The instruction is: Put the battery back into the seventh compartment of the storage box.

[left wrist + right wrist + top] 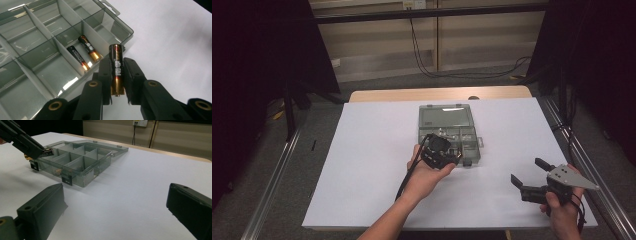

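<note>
A clear grey compartment box (472, 145) lies open in the middle of the white sheet. My left gripper (451, 157) hovers at the box's near edge. In the left gripper view it (117, 62) is shut on a black and copper battery (116, 53), held upright between the pads. Two more batteries (89, 48) (78, 57) lie side by side in a corner compartment of the box (126, 27). My right gripper (529, 171) rests to the right of the box, away from it. Its jaws (116, 195) stand wide open with nothing between them, facing the box (80, 173).
A white sheet (372, 165) covers most of the wooden table (437, 94). The box's lid (446, 116) lies flat on the far side. Metal rails (277, 170) run along both sides of the table, and cables (427, 65) hang at the back wall.
</note>
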{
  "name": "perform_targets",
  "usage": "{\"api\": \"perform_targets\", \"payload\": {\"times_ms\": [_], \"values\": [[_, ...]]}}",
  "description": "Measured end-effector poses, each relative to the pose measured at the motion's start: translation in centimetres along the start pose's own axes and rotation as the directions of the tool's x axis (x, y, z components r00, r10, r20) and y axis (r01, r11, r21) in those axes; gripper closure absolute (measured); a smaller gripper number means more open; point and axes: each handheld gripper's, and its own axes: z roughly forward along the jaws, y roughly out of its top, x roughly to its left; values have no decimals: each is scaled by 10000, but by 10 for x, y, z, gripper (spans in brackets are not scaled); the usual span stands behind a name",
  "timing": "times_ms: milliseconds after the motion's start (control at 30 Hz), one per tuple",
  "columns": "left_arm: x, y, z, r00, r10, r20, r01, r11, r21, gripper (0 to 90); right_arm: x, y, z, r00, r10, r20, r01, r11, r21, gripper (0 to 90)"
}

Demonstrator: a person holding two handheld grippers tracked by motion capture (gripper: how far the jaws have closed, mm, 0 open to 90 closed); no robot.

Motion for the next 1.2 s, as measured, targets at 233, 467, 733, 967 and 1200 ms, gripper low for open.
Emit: {"api": "perform_targets", "payload": {"times_ms": [233,467,733,967,1200], "values": [[2,4,0,9999,-69,-93,68,10000,-28,769,0,0,0,10000,-17,-7,17,10000,-18,11],[5,7,0,9998,-112,-137,111,9999,-37,769,0,0,0,10000,-36,8,36,10000,-36,11],[10,11,3,9997,-162,-200,162,9999,-10,769,0,0,0,10000,-14,-9,14,10000,-24,11],[13,14,8,9994,-293,-202,292,9995,-77,769,-1,0,0,10000,-14,7,14,10000,-35,11],[16,18,13,9987,-416,-283,414,9991,-81,769,-1,0,0,10000,-40,6,40,10000,-59,11]]}}
